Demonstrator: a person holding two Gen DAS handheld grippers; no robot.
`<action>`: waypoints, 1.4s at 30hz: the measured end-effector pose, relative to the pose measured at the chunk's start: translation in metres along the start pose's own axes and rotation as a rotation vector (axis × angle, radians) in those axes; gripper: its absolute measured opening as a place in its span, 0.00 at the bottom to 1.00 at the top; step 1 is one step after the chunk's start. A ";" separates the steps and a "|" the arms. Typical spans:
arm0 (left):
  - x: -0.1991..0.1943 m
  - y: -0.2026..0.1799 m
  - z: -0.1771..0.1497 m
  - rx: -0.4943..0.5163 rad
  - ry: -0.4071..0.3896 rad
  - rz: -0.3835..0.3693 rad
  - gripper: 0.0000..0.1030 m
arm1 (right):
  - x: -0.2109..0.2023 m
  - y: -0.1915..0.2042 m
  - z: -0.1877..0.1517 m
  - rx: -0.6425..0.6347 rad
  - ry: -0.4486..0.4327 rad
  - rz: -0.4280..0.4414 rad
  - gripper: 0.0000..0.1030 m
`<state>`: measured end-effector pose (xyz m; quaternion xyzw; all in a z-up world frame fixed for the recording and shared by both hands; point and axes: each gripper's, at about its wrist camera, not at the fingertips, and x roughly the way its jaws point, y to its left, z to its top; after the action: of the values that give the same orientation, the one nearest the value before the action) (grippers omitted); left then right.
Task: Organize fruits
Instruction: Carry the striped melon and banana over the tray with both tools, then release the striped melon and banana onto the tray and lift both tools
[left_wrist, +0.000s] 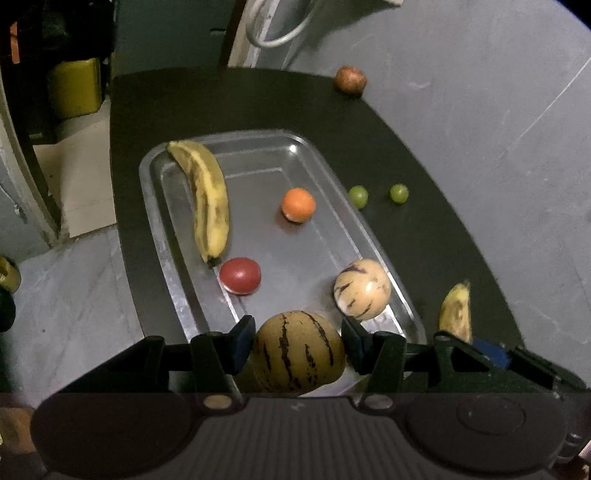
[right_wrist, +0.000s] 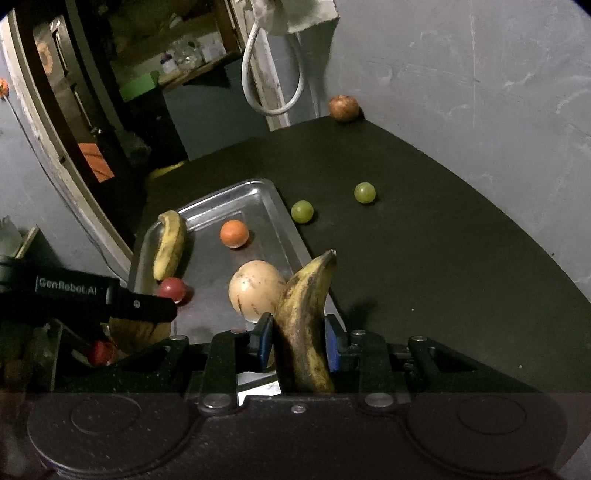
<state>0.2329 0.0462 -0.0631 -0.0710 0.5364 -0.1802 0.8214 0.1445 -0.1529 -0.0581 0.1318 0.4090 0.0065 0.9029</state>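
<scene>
My left gripper (left_wrist: 298, 345) is shut on a yellow striped melon (left_wrist: 298, 352), held over the near end of the metal tray (left_wrist: 258, 162). In the tray lie a banana (left_wrist: 207, 199), an orange fruit (left_wrist: 298, 205), a red tomato (left_wrist: 240, 276) and a pale striped melon (left_wrist: 362, 288). My right gripper (right_wrist: 298, 341) is shut on a spotted banana (right_wrist: 304, 325), held upright beside the tray's right edge (right_wrist: 284, 218); that banana's tip shows in the left wrist view (left_wrist: 456, 312).
Two green grapes (left_wrist: 358, 195) (left_wrist: 399, 192) lie on the dark table (left_wrist: 406, 140) right of the tray. A brownish apple (left_wrist: 350, 79) sits at the far table edge by the grey wall. A white cable loop (right_wrist: 273, 74) hangs behind the table.
</scene>
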 end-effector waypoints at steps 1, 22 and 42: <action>0.001 0.000 0.000 0.004 0.006 -0.001 0.54 | 0.004 0.001 0.003 -0.009 0.003 0.004 0.30; 0.016 0.005 0.003 -0.034 0.019 0.113 0.54 | 0.045 0.001 0.008 -0.083 0.035 0.045 0.32; -0.014 0.000 0.002 -0.136 -0.058 0.072 0.65 | 0.003 -0.004 0.003 -0.138 0.002 0.107 0.55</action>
<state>0.2296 0.0513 -0.0502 -0.1126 0.5256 -0.1113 0.8359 0.1487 -0.1571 -0.0590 0.0909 0.4006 0.0830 0.9079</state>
